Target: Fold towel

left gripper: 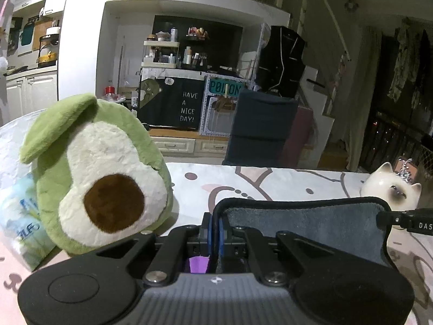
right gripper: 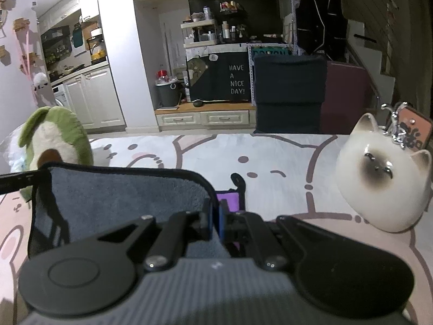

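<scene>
Right now, step: towel [left gripper: 303, 230] lifted by one edge, both corners pinched, mid-fold.
Left claw [left gripper: 215, 233]: pinched tight on towel's left corner, blue pads nearly meeting w/ black hem between.
Right claw [right gripper: 215, 220]: likewise clamped on the other corner of same edge; hem runs from it toward the avocado plush [right gripper: 58, 146].
Towel pos: grey, black-trimmed, held off the worktop [left gripper: 284, 181], hanging betw. the two claws, just right of avocado plush [left gripper: 100, 178]; lower part hidden behind claw bodies, so can't tell if far edge rests on the cloth.
Neighbours: cat figurine [right gripper: 384, 173] on the far side from the plush, near the right claw; plastic pack [left gripper: 16, 189] behind the plush, touching it.
How to do well: keep both corners level and edge taut, no sag betw. claws; carry edge over in one arc, both claws at same pace; lay onto opposite edge w/ hems aligned before letting go.
Risk: prob. drift toward plush or cat figurine, both close to towel's ends; stay centred betw. them.
Grip check: thin hem only in pads, could slip if tugged apart too hard.
</scene>
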{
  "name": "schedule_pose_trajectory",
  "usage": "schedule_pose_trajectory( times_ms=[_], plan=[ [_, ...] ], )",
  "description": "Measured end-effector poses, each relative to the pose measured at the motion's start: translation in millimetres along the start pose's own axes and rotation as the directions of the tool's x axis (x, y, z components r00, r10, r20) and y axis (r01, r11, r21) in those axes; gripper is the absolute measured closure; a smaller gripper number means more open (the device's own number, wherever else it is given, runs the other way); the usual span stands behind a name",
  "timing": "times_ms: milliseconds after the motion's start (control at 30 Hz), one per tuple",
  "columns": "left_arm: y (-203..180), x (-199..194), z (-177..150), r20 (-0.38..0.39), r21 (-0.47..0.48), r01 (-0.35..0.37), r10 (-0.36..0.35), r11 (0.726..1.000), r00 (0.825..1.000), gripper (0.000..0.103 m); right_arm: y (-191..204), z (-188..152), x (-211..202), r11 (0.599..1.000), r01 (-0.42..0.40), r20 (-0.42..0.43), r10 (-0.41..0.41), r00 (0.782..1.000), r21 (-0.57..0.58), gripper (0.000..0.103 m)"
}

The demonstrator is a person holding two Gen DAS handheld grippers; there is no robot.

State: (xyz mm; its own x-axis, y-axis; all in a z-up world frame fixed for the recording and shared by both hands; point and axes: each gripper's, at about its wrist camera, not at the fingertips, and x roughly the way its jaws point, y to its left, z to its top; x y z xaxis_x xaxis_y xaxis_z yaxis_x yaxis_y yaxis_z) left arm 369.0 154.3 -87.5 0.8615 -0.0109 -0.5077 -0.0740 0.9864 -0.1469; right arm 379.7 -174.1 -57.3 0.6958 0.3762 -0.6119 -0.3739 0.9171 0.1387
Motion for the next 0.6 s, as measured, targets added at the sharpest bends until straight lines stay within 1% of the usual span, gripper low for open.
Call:
schedule_pose_trajectory(
  times_ms=[167, 400, 533, 600],
  plan=[
    [6, 23, 8, -0.016, 0.01, 0.0, 0.0, 1.0, 1.0, 0.097, 0, 5, 20, 1.0, 0.011, -0.006, -0.011, 1.0, 0.008, 0.097],
    [11, 54, 8, -0.069, 0.007, 0.005, -0.005, 1.0, 0.998, 0.097, -4, 10, 46, 0.997, 0.038, -0.033, -0.036, 0.999, 0.064, 0.097],
    [13, 68, 7, -0.103, 0.017, -0.003, 0.004, 1.0, 0.995, 0.097, -10, 11, 57, 0.992, 0.013, -0.045, -0.008, 0.999, 0.124, 0.097],
    [14, 75, 7, -0.113, 0.024, -0.003, 0.006, 1.0, 0.994, 0.097, -12, 9, 64, 0.992, 0.018, -0.066, -0.01, 0.998, 0.122, 0.097]
  ],
)
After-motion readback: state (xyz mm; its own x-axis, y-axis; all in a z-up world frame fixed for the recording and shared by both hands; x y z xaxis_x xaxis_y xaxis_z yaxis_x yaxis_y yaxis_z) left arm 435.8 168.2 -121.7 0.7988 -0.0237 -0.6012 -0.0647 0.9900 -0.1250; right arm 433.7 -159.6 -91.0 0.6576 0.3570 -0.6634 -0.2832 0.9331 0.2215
